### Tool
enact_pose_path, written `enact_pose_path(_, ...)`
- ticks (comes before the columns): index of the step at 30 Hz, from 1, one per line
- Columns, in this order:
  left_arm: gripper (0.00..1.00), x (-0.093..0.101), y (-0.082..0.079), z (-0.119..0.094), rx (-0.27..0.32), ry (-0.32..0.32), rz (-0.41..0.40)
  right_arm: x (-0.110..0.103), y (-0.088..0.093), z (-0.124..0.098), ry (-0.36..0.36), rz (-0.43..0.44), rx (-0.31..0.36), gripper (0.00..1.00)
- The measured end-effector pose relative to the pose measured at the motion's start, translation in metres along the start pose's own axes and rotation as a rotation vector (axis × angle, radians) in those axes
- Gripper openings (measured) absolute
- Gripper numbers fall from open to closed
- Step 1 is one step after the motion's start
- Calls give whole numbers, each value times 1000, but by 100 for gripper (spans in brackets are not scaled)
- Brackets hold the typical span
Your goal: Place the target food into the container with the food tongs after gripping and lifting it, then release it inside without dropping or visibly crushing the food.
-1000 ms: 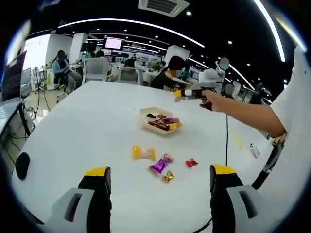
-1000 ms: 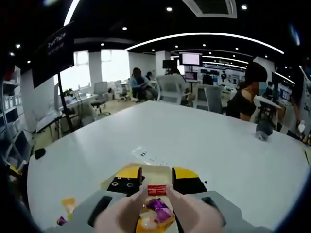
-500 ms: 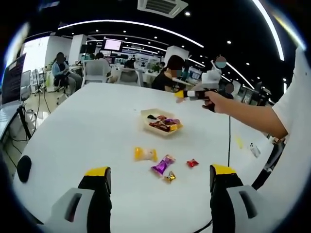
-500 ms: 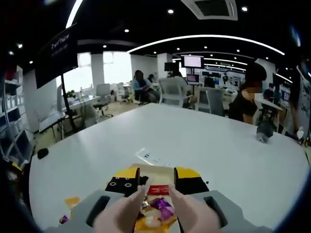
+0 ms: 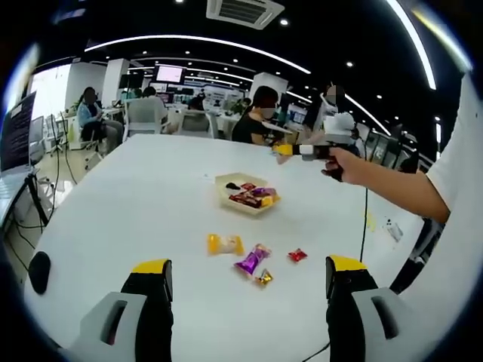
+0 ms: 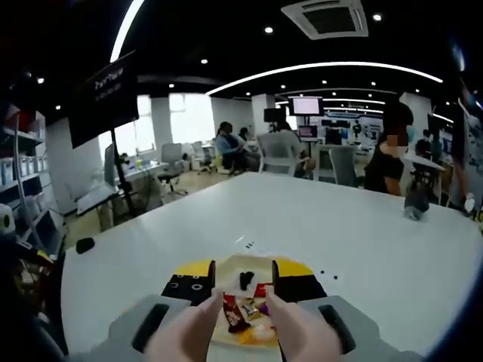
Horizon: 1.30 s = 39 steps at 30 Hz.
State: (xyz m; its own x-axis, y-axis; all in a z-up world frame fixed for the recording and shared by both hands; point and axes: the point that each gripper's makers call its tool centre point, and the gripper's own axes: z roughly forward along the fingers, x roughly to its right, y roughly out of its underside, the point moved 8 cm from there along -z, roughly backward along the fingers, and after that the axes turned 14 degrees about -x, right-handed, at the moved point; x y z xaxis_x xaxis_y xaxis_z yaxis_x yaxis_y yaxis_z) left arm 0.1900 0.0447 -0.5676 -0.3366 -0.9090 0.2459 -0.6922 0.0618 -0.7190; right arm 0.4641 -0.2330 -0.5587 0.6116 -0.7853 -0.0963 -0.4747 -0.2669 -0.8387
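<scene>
A beige container (image 5: 225, 183) with several wrapped sweets stands mid-table. Nearer me lie loose sweets: a yellow one (image 5: 225, 243), a purple one (image 5: 253, 259), a red one (image 5: 296, 255) and a small gold one (image 5: 263, 278). My left gripper (image 5: 249, 277) hangs open and empty above the table's near side. A person's hand holds my right gripper (image 5: 285, 149) in the air above and behind the container. In the right gripper view, my right gripper (image 6: 244, 277) is shut on pale food tongs (image 6: 192, 332), whose arms stand apart over the container (image 6: 256, 264) and its sweets (image 6: 240, 311).
A black object (image 5: 38, 271) lies near the table's left edge, also visible in the right gripper view (image 6: 84, 245). A small flat item (image 5: 391, 231) lies at the right side. A grey object (image 6: 411, 205) sits far right. Chairs and seated people line the far edge.
The right gripper has risen and drawn back from the container. The tongs' arms have spread a little. A red sweet that sat between their tips now lies in the container.
</scene>
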Motion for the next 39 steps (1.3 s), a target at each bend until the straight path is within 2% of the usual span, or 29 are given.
enact_pose_path(5, 83, 2, -4, 3, 1, 27, 18, -11, 15, -10, -38, 54, -10, 29)
enact_pose_path(8, 83, 2, -9, 7, 3, 56, 44, -21, 22, -21, -38, 55, -16, 29)
enact_pose_path(12, 83, -1, -15, 10, 9, 92, 75, -32, 31, -32, -18, 65, -22, 29)
enact_pose_path(16, 83, -11, -21, 10, 17, 136, 115, -48, 38, -48, 17, 110, -19, 29)
enact_pose_path(18, 83, -15, -21, 9, 13, 146, 119, -53, 40, -52, 32, 102, -28, 29)
enact_pose_path(29, 83, -56, -9, -13, 1, 211, 176, -97, 54, -81, 146, 144, -48, 30)
enact_pose_path(39, 83, -80, 6, -28, -12, 280, 200, -153, 74, -105, 243, 203, -66, 30)
